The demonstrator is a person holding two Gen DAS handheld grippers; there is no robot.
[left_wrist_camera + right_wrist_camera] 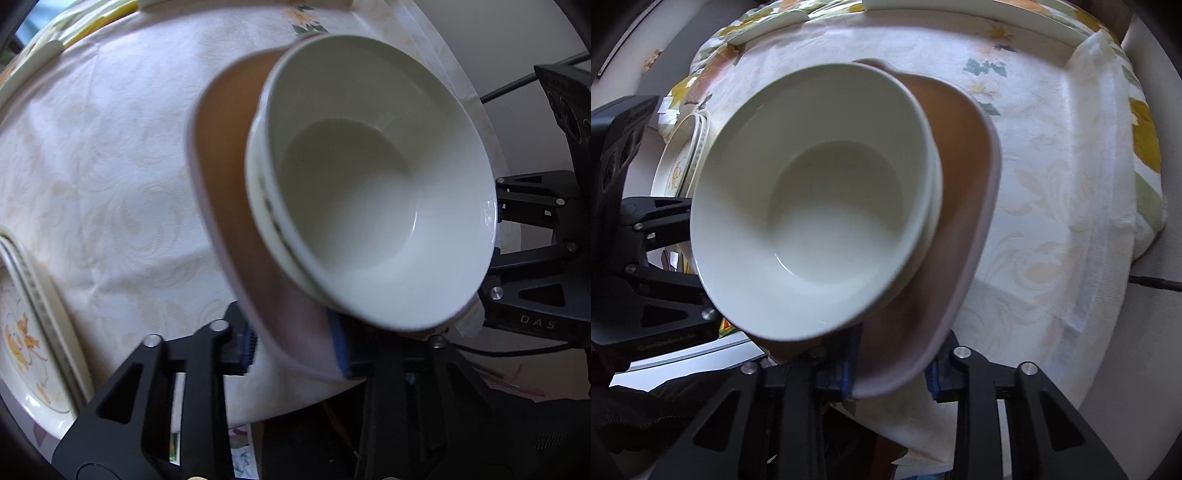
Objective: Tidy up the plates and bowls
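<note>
A brown plate with a pale pink rim (225,147) (964,155) carries stacked white bowls (369,184) (820,206) and hangs tilted above the table. My left gripper (295,350) is shut on the plate's near rim. My right gripper (890,373) is shut on the plate's rim from the other side. Each gripper shows in the other's view, the right gripper (535,258) and the left gripper (646,258). The bowls hide most of the plate's middle.
A round table with a cream floral tablecloth (110,166) (1052,203) lies below. A flowered plate stack (26,332) (679,158) sits at the table's edge. More white dishes (768,26) stand at the far edge.
</note>
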